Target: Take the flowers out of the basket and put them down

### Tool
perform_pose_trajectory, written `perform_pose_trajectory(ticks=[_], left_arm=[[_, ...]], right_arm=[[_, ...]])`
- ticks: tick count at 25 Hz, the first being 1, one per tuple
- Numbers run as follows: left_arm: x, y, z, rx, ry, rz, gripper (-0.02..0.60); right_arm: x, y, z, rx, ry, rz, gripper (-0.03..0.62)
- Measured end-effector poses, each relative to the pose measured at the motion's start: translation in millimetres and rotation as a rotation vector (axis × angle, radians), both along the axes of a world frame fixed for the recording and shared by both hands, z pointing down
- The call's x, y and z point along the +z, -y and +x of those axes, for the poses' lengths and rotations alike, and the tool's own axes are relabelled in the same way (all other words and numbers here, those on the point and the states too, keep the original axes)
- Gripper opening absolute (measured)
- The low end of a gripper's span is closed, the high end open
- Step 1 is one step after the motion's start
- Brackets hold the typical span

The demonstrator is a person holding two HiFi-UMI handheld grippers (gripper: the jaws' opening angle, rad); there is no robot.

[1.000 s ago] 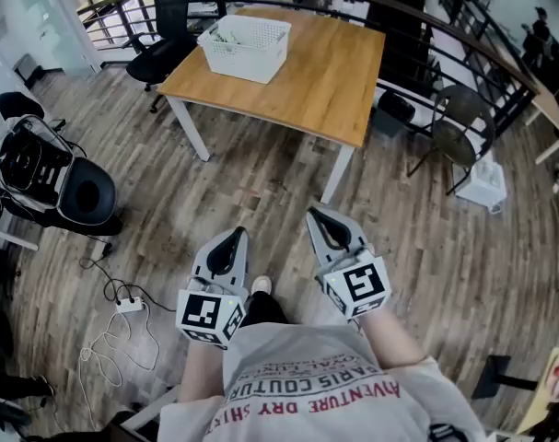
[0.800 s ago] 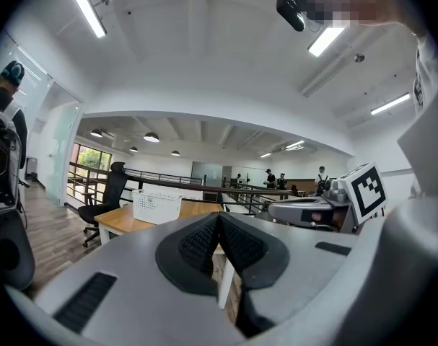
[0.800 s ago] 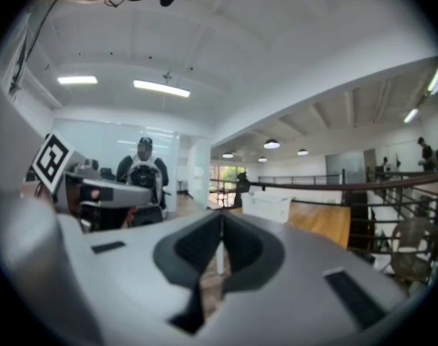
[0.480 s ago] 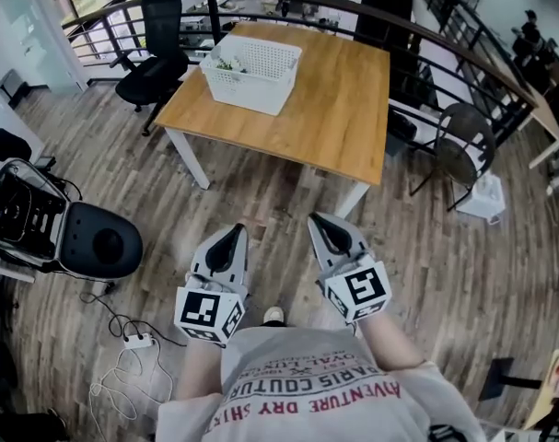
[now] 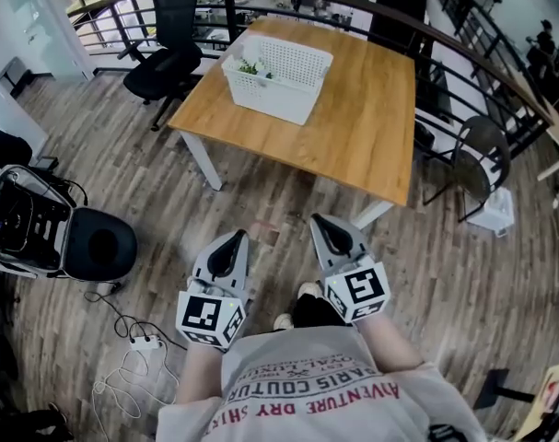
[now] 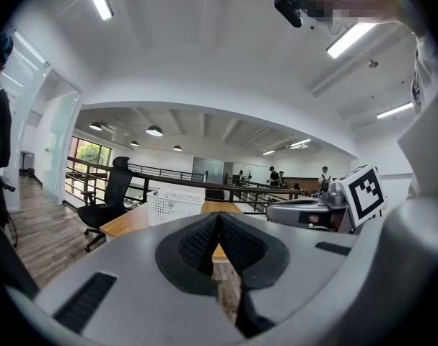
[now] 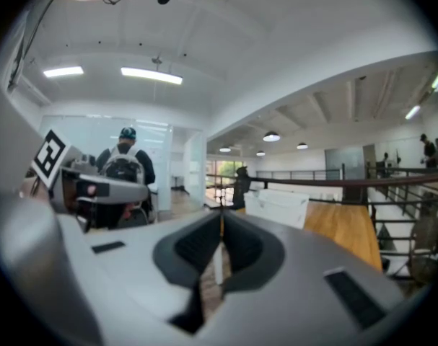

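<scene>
Closer now, the table [image 5: 362,136] sits lower in your view than a second ago. One white lattice basket [image 5: 284,81] stands on the table's far left part. The flowers [image 5: 252,66], small green sprigs with white bits, too small to count, lie inside its left corner. Your two grippers hang short of the table's near edge: left gripper [image 5: 234,237] and right gripper [image 5: 317,220], both closed on nothing.

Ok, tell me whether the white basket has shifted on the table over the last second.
No. The basket sits near the same far left corner of the table; both slid right in the head view together, so the camera moved.
</scene>
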State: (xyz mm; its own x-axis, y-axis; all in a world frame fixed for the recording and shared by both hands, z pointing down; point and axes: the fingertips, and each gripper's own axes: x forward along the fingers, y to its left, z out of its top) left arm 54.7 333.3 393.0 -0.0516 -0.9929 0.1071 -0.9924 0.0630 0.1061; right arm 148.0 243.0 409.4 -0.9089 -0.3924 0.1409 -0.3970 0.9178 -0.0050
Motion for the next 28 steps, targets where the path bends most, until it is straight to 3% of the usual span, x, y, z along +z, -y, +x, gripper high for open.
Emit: perform_pose_trajectory(ticks=[10, 18, 28], left_arm=[[24, 53, -77, -0.104, 0.003, -0.012, 0.025], [-2, 176, -164, -0.152, 0.025, 0.014, 0.025], [-17, 304, -218, -0.117, 0.062, 0.006, 0.025]], right_arm=[[30, 76, -79, -0.048, 0.003, -0.020, 0.029], [10, 209, -161, -0.057, 0.013, -0.017, 0.029], [-2, 333, -221, -0.053, 0.015, -0.021, 0.029]])
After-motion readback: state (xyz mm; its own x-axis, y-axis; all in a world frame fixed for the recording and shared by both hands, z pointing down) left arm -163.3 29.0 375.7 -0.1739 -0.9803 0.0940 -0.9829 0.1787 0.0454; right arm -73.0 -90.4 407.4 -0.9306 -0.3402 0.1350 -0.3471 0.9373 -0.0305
